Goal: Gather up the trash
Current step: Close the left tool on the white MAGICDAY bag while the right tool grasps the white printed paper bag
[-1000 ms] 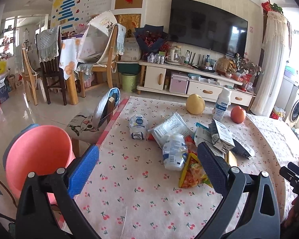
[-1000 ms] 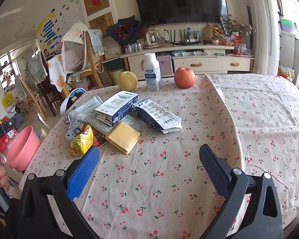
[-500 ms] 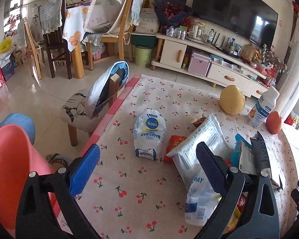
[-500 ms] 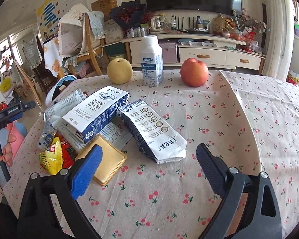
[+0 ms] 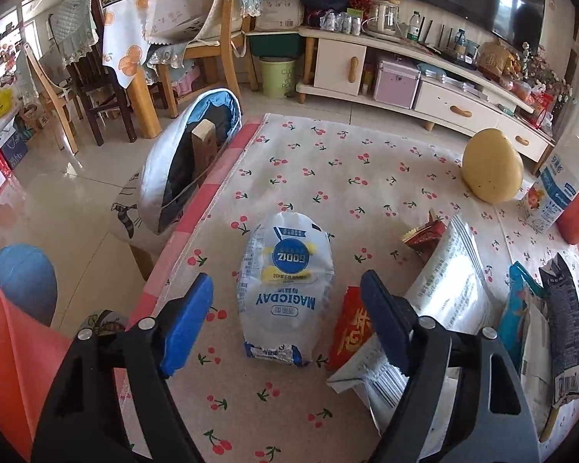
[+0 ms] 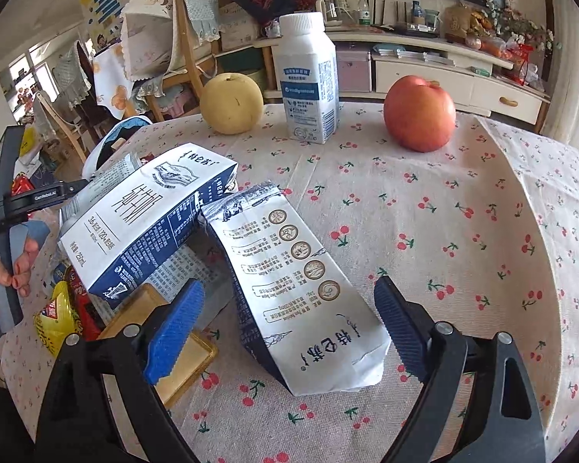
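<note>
Two grippers are bearing down on a cloth-covered table (image 6: 482,231), one piece of litter each. The left gripper (image 5: 285,308) straddles a white MAGICDAY pouch (image 5: 285,277) lying near the table's left edge; its jaws have just been closing, yet the blue pads stand clear of the pouch on both sides and hold nothing. The right gripper (image 6: 289,320) hangs over a flattened white-and-navy bag (image 6: 305,297) near the table's near edge; its jaws have just been opening a little, are wide apart, and hold nothing. I count on the table one yellow pear (image 6: 231,104), one red apple (image 6: 419,114) and one upright milk bottle (image 6: 308,81) along the far edge, none of them obviously rubbish, plus one navy carton (image 6: 146,220), one flat gold packet (image 6: 162,343), one yellow snack wrapper (image 6: 56,316) and two red wrappers, though overlaps in the heap may hide more. One pink bin (image 5: 15,366) waits below the table's left edge. The risks, as I judge them: the left pads may skid off the slick, puffy pouch and nudge it over the left edge; the right pads could snag the cloth, since the bag lies flat, or catch the carton leaning on the bag's far end and drag it along.
</note>
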